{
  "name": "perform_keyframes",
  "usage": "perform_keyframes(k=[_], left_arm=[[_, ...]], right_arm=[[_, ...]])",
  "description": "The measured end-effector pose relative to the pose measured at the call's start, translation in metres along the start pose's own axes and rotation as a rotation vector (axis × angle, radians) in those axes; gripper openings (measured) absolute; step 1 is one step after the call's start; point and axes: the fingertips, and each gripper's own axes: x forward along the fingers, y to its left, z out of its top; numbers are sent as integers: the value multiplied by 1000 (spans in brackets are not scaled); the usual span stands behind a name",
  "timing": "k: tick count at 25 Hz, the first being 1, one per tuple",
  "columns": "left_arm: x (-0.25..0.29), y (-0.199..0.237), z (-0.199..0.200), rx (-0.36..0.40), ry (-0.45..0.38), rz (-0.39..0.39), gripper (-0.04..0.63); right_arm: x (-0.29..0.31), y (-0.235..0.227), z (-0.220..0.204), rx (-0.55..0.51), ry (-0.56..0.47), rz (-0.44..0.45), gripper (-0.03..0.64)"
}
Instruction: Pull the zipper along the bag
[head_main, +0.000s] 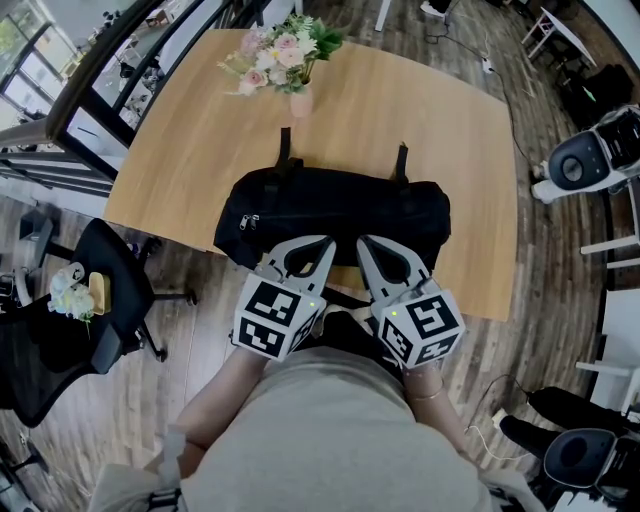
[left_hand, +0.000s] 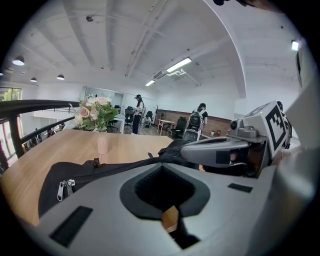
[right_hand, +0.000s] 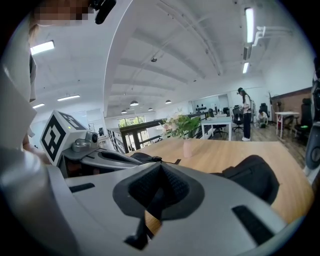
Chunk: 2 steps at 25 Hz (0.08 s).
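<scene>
- The zipper (left_hand: 111, 170) ran along the top of the black duffel bag (head_main: 330, 205). In the left gripper view, two silver zipper pulls (left_hand: 64, 189) hung together at the bag's left end.
- The duffel bag lay lengthwise on the wooden table (head_main: 430, 120), close to its near edge. Its two carry straps (head_main: 285, 145) were laid out toward the far side.
- The left gripper (head_main: 322, 243) had its jaws pressed together with nothing between them. Its tip sat at the bag's near side, and whether it touched the fabric could not be told.
- The right gripper (head_main: 366, 243) was likewise closed and empty. It sat just beside the left one, at the middle of the bag's near side.
- Each gripper carried a cube (head_main: 272, 315) printed with black-and-white square marker patterns.
- A pink vase (head_main: 300, 100) of pale flowers (head_main: 285, 50) stood near the far end of the table, well apart from the bag.
- A black office chair (head_main: 110, 285) stood on the wooden floor to the left of the table.
- In the left gripper view, people (left_hand: 137, 112) stood among desks in the office beyond the table.
</scene>
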Motion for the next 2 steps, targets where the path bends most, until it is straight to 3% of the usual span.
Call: perform_keyframes(k=[2], left_arm=[[0, 0, 0, -2, 0, -1, 17]], right_arm=[[-1, 0, -1, -12, 3, -5, 5]])
